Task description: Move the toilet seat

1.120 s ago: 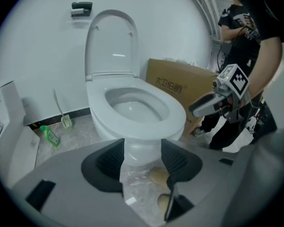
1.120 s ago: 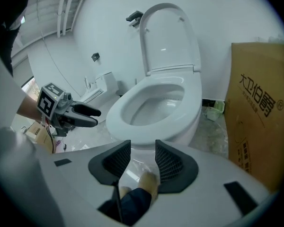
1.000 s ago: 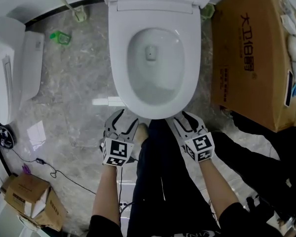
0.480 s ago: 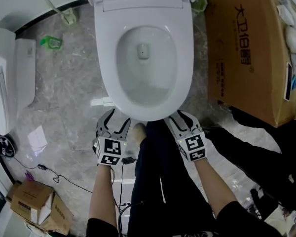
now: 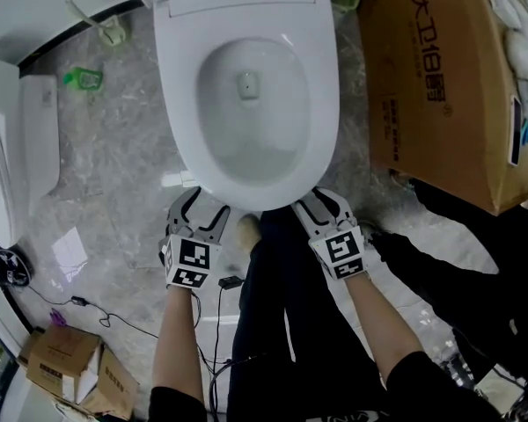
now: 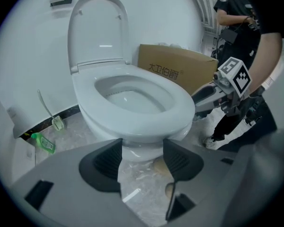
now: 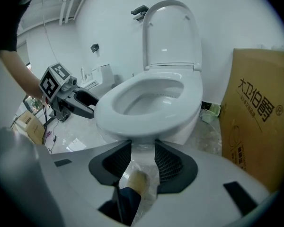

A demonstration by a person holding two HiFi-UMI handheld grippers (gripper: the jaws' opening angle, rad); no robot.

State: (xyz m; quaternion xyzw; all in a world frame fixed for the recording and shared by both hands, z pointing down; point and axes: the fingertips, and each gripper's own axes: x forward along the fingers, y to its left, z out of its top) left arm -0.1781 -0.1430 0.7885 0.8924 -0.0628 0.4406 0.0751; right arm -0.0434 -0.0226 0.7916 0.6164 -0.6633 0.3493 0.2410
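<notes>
Currently the toilet seat [image 5: 183,112] is found lowered flat on the white bowl, with the lid [image 6: 98,30] stood upright behind it against the wall. Both grippers are held low at the front of the bowl, pointed forward and down: the left gripper [image 5: 201,209] is placed just under the rim's left front and the right gripper [image 5: 320,204] just under its right front, with the person's dark-trousered legs seen between the two. Whether either tip touches the porcelain cannot be told. In the left gripper view the jaws are shown wide apart, having just been opening, and nothing is pressed by the pads [image 6: 109,161]. Only the bowl's base, the marble floor [image 5: 114,174] and a light shoe [image 5: 249,229] are seen through the gap, while the seat's front edge is set above and beyond the tips. In the right gripper view the jaws are likewise parted, with nothing clamped; the shoe and a trouser cuff are framed between them. A large cardboard box [image 5: 440,86] is stood beside the toilet on the right. On the left, another white fixture [image 5: 9,148] is laid on the floor, a green bottle [image 5: 84,79] and a brush [image 5: 106,26] are set near the wall, and a small cardboard box [image 5: 57,359] is seen by a thin black cable [image 5: 114,322]
</notes>
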